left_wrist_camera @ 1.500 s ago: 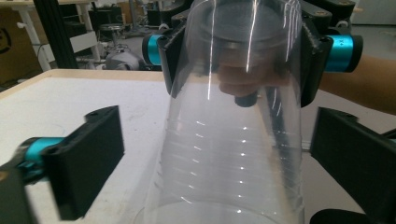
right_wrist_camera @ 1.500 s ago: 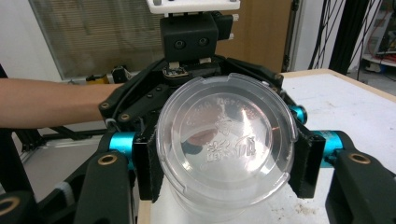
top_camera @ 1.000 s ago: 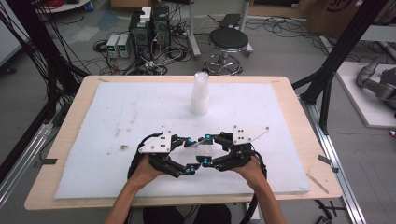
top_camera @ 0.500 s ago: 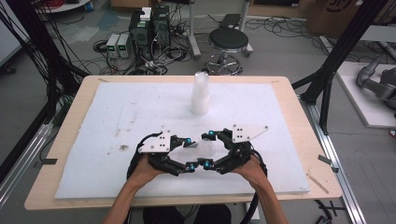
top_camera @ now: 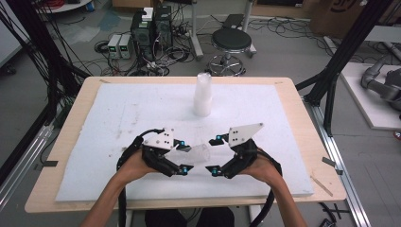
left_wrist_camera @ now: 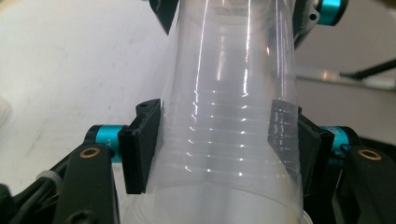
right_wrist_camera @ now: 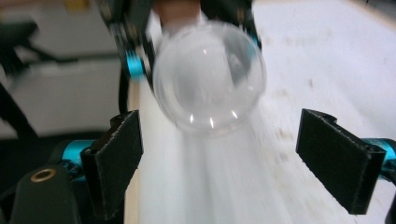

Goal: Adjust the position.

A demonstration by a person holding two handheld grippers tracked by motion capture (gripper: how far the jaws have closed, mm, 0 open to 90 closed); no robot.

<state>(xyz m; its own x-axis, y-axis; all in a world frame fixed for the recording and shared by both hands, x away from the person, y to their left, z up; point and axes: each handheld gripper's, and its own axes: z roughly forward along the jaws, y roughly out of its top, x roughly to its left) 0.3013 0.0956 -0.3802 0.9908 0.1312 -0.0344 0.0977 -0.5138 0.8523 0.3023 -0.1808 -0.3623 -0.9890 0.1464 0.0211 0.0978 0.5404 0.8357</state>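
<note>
High view, left to right: left gripper [top_camera: 185, 156], black with teal fittings, fingers [left_wrist_camera: 140, 144] clamped on a clear, ribbed, tapered plastic cup [top_camera: 196, 154] held on its side above the near middle of the worktop [top_camera: 71, 161]. Right gripper [top_camera: 213, 154], fingers [right_wrist_camera: 114, 156] spread apart either side of the cup's rounded base, not touching. White foam sheet [top_camera: 118, 118], speckled, covers the wooden worktop. Upright stack of translucent cups [top_camera: 203, 94] near the far edge. Open sheet lies left and right.
</note>
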